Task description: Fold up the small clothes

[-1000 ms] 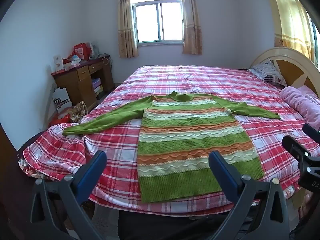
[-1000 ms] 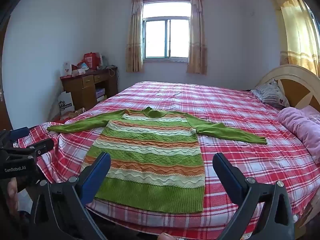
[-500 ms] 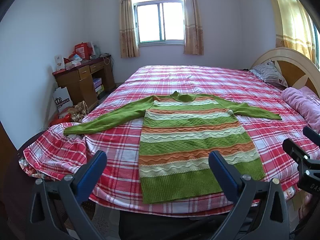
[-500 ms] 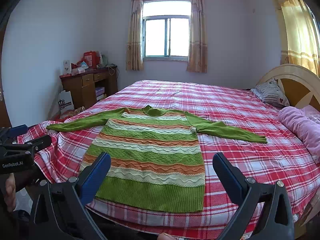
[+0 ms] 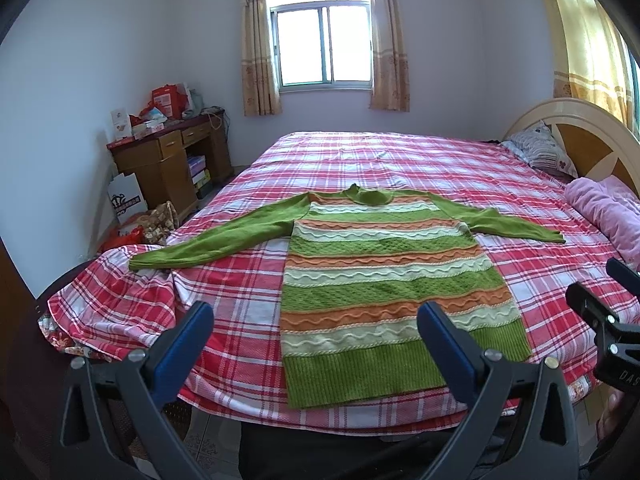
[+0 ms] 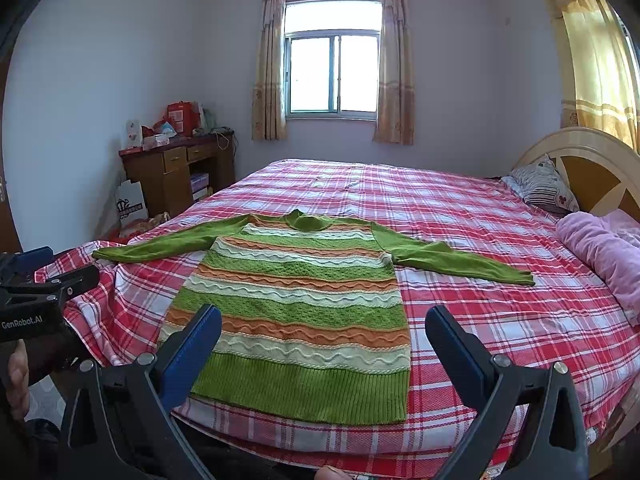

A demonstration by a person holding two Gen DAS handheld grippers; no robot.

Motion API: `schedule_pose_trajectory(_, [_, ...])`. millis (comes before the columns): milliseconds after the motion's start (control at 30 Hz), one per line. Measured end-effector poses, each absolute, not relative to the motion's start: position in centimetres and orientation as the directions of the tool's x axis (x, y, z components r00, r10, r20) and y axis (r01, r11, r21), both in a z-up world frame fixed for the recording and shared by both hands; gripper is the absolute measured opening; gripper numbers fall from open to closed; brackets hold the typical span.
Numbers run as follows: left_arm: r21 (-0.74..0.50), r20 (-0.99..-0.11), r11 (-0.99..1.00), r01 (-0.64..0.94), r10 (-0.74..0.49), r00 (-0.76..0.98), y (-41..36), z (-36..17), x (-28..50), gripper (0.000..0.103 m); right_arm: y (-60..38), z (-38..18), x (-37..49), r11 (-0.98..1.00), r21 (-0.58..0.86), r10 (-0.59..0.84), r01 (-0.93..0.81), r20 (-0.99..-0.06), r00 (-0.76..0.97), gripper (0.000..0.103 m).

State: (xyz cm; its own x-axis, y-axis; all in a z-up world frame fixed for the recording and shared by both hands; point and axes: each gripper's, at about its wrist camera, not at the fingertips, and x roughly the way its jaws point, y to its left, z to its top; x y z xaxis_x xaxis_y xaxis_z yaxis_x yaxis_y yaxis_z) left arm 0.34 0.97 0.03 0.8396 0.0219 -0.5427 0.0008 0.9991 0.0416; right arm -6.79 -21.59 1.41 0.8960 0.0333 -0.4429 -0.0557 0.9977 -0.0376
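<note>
A: Entry, both wrist views. Where is the sweater (image 5: 384, 280)?

B: Flat on the bed (image 5: 420, 164), face up, near the foot edge. Hem toward the cameras, collar toward the window (image 5: 324, 44). Green, orange and pale wavy stripes on the body; both sleeves plain green.

A: Sleeves?

B: Spread out to either side. The left one runs toward the corner of the bed beside the desk (image 5: 168, 160); its cuff lies on a rumpled patch of the plaid sheet. The right one angles toward the pink blanket (image 5: 604, 212) but stops apart from it.

A: Left claw (image 5: 314, 328)?

B: Fingers wide apart, nothing between them. It hangs off the foot of the bed, not touching cloth. In its view the left blue pad lines up over bare sheet, the right pad over the lower stripes near the hem.

A: Right claw (image 6: 322, 330)?

B: Also spread wide, empty, off the bed edge. Left pad over the hem's left corner in view, right pad over sheet to the right of the sweater.

A: Do the claws see each other?

B: Yes. The right one shows at the right edge of the left view, the left one at the left edge of the right view, with a hand (image 6: 16, 376) on its grip.

A: Other items?

B: Pillow (image 5: 540, 152) by the headboard (image 5: 580, 128); boxes on the desk; a white bag (image 5: 126, 200) on the floor beside it.
</note>
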Motion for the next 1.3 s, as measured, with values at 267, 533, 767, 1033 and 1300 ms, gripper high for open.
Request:
schedule_pose_trajectory(267, [0.039,-0.544,0.999,-0.001,0.022,0.839,1.18,0.06,0.42,0.103,-21.48,1.34,-6.67,0.998,-0.038,0.034,-0.057,-0.446,0.894,0.102])
schedule_pose_trajectory(533, [0.038,-0.543,0.999,-0.005,0.025,0.839,1.33,0.06,0.4,0.103,-21.33,1.0,-6.62,0.998,-0.038,0.035,-0.059,-0.452,0.891,0.102])
schedule_pose_trajectory(767, [0.039,-0.543,0.999,-0.004,0.025,0.839,1.28,0.05,0.41,0.103,-21.44,0.93,-6.45,0.998,-0.036,0.038,-0.061,-0.458,0.888,0.102])
schedule_pose_trajectory(1033, [0.037,-0.545,0.999,-0.004,0.024,0.838,1.44,0.05,0.42,0.103,-21.39,0.71,-6.44,0.998,-0.034,0.039,-0.061,-0.461,0.887,0.102])
schedule_pose_trajectory(1300, [0.036,-0.546,0.999,-0.004,0.023,0.837,1.68,-0.06,0.42,0.103,-21.35,0.44,-6.38,0.997,-0.033,0.042,-0.064,-0.466,0.884,0.102])
